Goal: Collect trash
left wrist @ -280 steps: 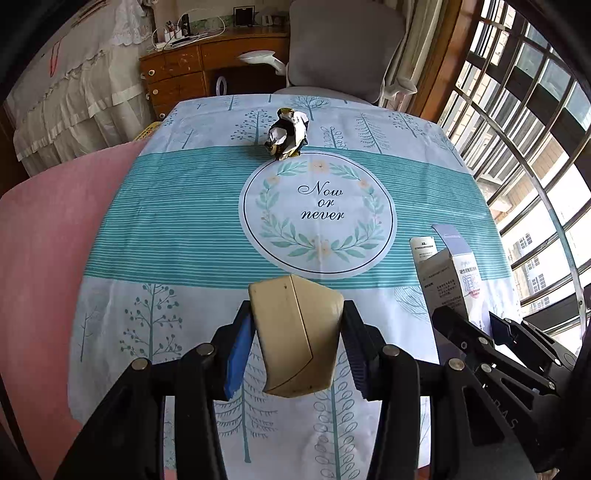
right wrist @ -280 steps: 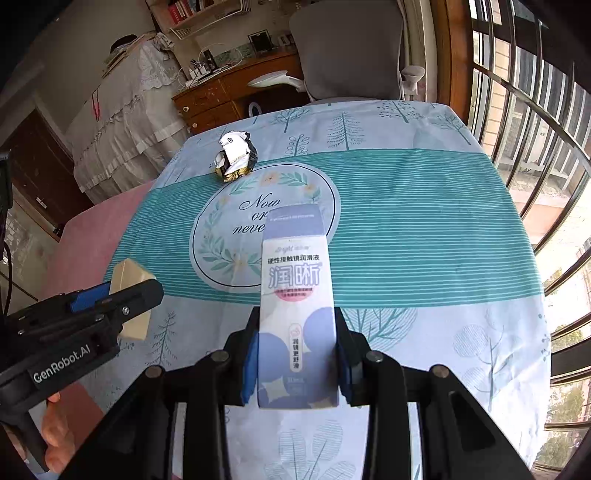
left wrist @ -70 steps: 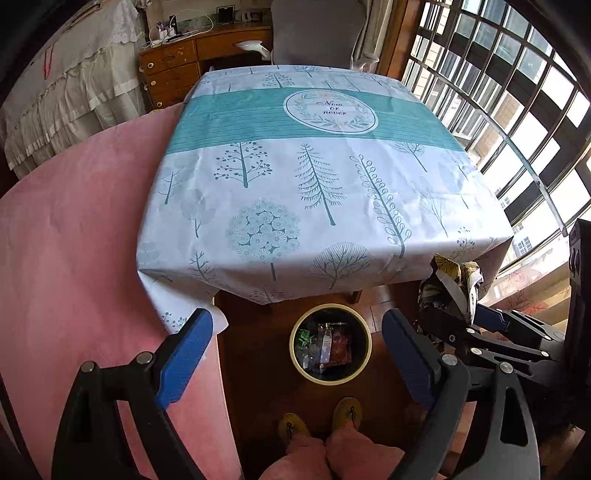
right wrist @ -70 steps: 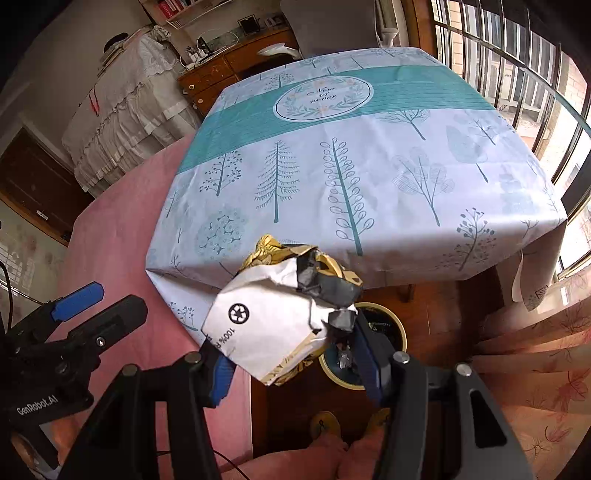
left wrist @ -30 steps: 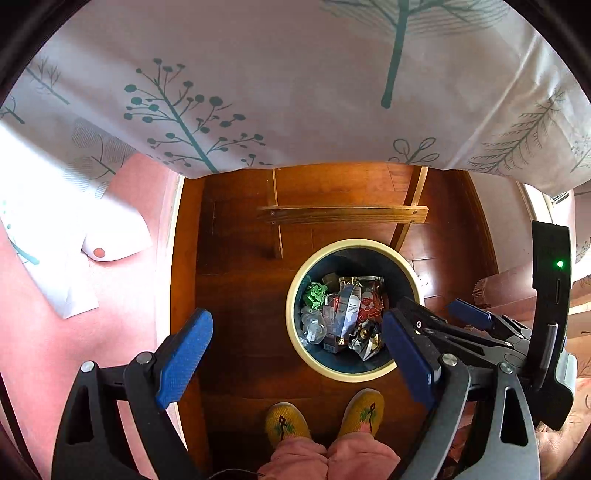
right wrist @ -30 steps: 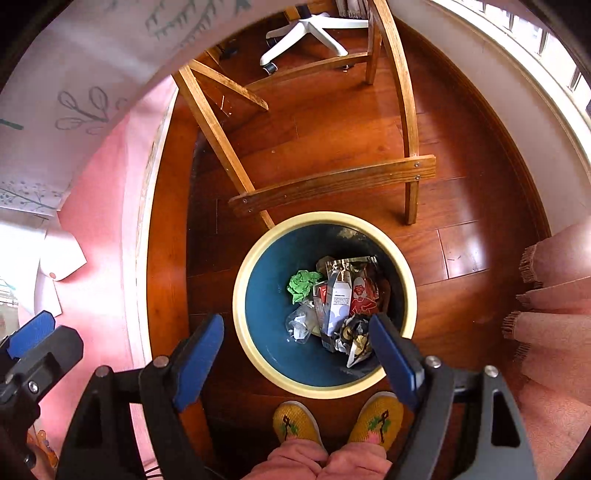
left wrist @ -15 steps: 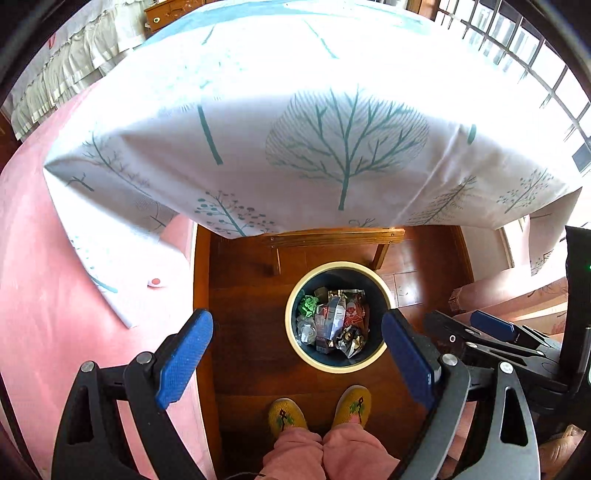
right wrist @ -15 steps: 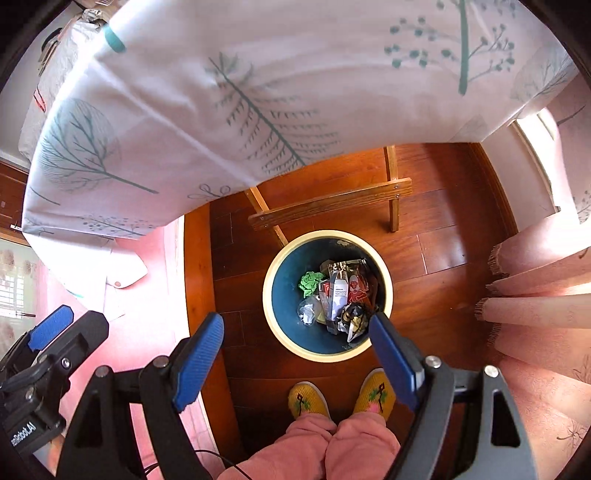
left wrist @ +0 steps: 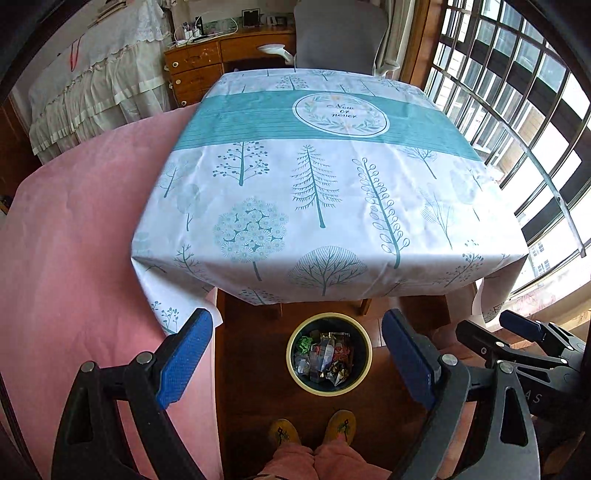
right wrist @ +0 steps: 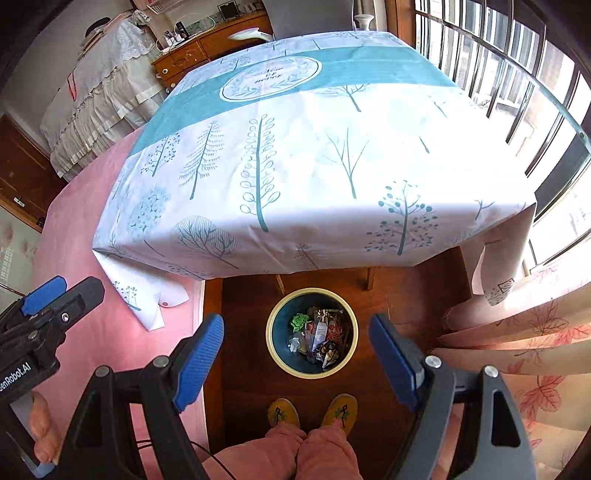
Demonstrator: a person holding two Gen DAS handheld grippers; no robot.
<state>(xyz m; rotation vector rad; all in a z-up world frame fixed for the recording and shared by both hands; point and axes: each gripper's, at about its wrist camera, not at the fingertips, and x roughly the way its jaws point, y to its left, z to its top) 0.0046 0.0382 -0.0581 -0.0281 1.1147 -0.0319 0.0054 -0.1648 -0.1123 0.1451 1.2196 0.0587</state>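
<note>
A round bin with a cream rim (left wrist: 295, 374) (right wrist: 271, 350) stands on the wooden floor below the table's near edge. It holds crumpled wrappers and packets (left wrist: 327, 356) (right wrist: 319, 339). My left gripper (left wrist: 295, 362) is open and empty, held high above the bin. My right gripper (right wrist: 297, 356) is open and empty too, above the bin; it also shows in the left wrist view (left wrist: 517, 339) at the right. The left gripper shows in the right wrist view (right wrist: 44, 306) at the left.
The table under a tree-print cloth (left wrist: 317, 184) (right wrist: 295, 147) shows no trash. A pink cover (left wrist: 74, 221) lies left. The person's yellow slippers (left wrist: 314, 428) stand by the bin. A window (left wrist: 517, 92) is right; a grey chair (left wrist: 340, 33) and a dresser (left wrist: 207, 62) stand behind.
Both grippers have risen and tilted up from the bin, so the whole table top is back in view. Both stay open and empty.
</note>
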